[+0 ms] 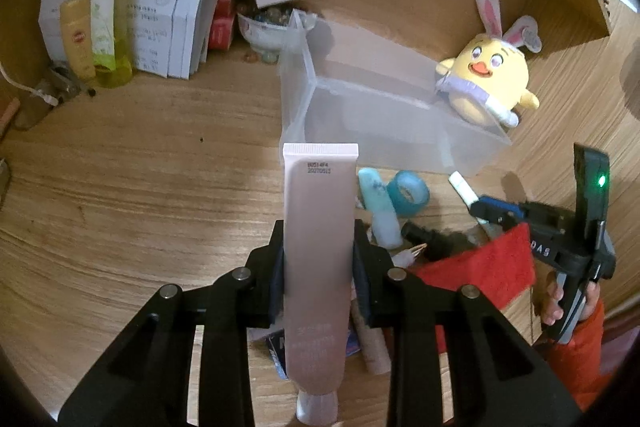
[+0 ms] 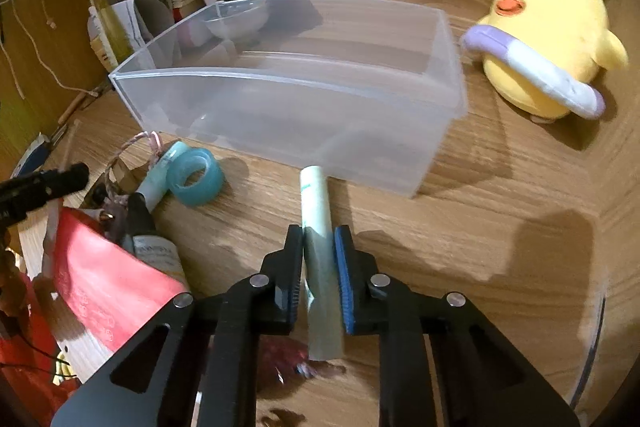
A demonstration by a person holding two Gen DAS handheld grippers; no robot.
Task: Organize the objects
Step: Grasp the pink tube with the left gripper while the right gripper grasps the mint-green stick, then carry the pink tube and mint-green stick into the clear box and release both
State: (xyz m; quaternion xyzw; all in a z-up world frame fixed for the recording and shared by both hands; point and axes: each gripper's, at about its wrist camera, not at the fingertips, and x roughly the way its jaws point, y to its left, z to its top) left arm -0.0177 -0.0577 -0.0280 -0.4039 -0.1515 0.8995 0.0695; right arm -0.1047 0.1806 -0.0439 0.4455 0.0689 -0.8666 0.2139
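Wood-grain counter point(image 1: 140, 187) fills both views, backed by a wooden wall. Toward the back of the counter stands a clear plastic bin point(image 2: 280, 99), open-topped, with a yellow chick plush point(image 2: 552, 39) wearing bunny ears just beside its right end. At the back left corner, white boxes point(image 1: 168, 27), a yellow-green bottle point(image 1: 120, 7) and a bowl point(image 1: 264, 27) crowd together.

The left gripper point(image 1: 318, 267) is clamped on a pinkish tube point(image 1: 318, 247), crimped end pointing toward the bin, cap toward the camera, both pads pressing its sides. The right gripper point(image 2: 318, 267) is pressed together on a slim pale-green tube point(image 2: 316, 227), whose far end lies near the bin's front wall.

On the counter in front of the bin, a roll of blue tape point(image 2: 194, 179) sits touching a light-blue tube point(image 2: 160, 171), next to a red pouch point(image 2: 100, 275) and a heap of small items too jumbled to tell apart.
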